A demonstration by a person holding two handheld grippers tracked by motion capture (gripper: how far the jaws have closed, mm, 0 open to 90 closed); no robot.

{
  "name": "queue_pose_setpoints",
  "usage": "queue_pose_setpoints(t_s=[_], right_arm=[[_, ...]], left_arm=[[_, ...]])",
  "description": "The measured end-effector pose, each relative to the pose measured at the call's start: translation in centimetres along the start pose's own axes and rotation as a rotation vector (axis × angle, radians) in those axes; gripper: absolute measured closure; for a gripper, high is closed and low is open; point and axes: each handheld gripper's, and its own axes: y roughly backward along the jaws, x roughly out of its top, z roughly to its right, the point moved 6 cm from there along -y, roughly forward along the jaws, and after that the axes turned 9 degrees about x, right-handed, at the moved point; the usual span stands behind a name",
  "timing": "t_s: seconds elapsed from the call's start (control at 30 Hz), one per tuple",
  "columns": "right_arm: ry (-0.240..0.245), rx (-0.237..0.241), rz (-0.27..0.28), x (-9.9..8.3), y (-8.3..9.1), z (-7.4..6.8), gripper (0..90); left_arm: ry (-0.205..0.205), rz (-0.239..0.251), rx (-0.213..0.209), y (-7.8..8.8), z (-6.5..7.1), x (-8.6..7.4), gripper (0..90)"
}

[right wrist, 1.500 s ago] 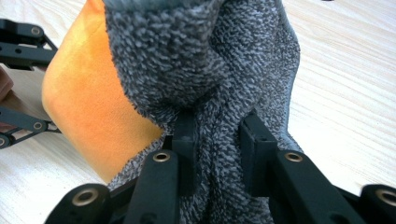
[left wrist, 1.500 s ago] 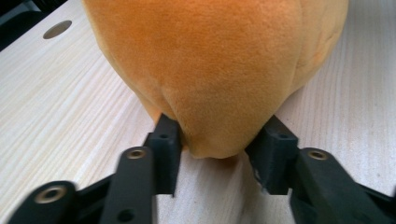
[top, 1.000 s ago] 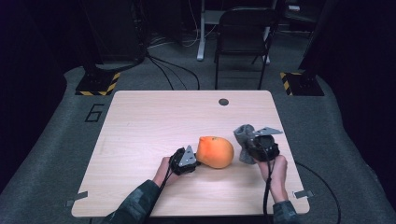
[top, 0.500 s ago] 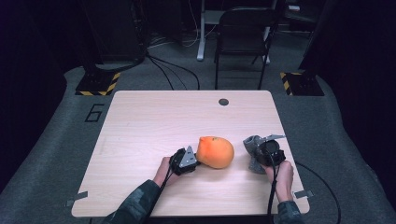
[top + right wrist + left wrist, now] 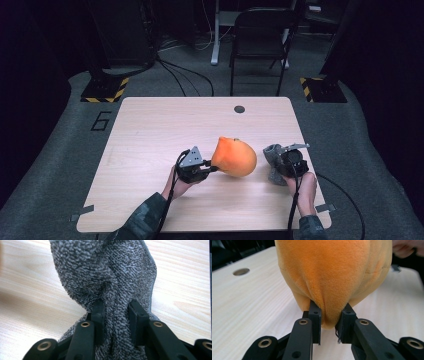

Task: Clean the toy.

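Gripping a fold of the orange plush toy (image 5: 234,157), my left gripper (image 5: 208,169) sits near the middle of the table (image 5: 150,125); its jaws have just been closing, and in the left gripper view the pads pinch the soft fabric (image 5: 332,277) between them. That toy is the biggest thing I hold: a rounded orange shape, tilted, its lower edge near the wood. Whether it touches the tabletop I cannot tell from above. In the left gripper view its top and right side are cut off by the frame, so its full shape stays unclear.

To the right of it, just apart, my right gripper (image 5: 278,163) is clamped on a grey cloth (image 5: 273,159). In the right gripper view the jaws squeeze a bunched ridge of the terry fabric (image 5: 110,277), which hides most of the wood beyond; its upper end runs out of the picture. From above the cloth is a small crumpled lump, partly covered by the gripper body and my hand.

Farther off, near the far edge, a small round hole (image 5: 239,109) marks the tabletop.
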Motion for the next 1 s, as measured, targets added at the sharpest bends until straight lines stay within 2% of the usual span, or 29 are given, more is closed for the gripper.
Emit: queue_pose_setpoints(t_s=[0.13,0.27,0.3,0.37,0.47,0.57,0.6,0.8,0.87,1.0], right_arm=[[-0.007,-0.001,-0.003,0.0,0.0,-0.1,69.6],[0.004,-0.003,-0.004,0.0,-0.1,-0.1,69.6],[0.001,-0.004,-0.005,0.0,-0.1,-0.2,69.6],[0.012,-0.006,-0.005,0.0,-0.1,-0.2,69.6],[0.015,-0.008,-0.010,0.0,-0.2,-0.3,69.6],[0.007,-0.010,-0.010,0.0,-0.3,-0.4,69.6],[0.010,-0.010,-0.009,0.0,-0.3,-0.4,69.6],[0.015,-0.006,-0.013,0.2,-0.5,-0.8,69.7],[0.024,0.003,-0.006,0.5,-0.3,-1.2,69.6],[0.035,0.062,0.052,2.0,1.1,-3.2,69.6]], left_arm=[[0.081,-0.032,-0.010,0.4,-0.1,0.4,76.6],[0.167,-0.077,-0.030,0.5,-0.4,0.1,76.4],[0.184,-0.085,-0.018,0.5,-0.5,0.0,76.3],[0.216,-0.115,-0.021,0.4,-0.6,-0.3,76.2],[0.285,-0.153,-0.024,0.2,-0.8,-1.0,76.1],[0.350,-0.180,-0.051,-0.2,-1.2,-1.8,76.0],[0.365,-0.190,-0.048,-0.4,-1.5,-2.1,76.0],[0.423,-0.234,-0.057,-1.6,-2.1,-3.8,74.4],[0.417,-0.231,-0.049,-1.6,-2.2,-3.8,73.9],[0.390,-0.227,-0.034,-1.7,-2.0,-3.7,73.1]])
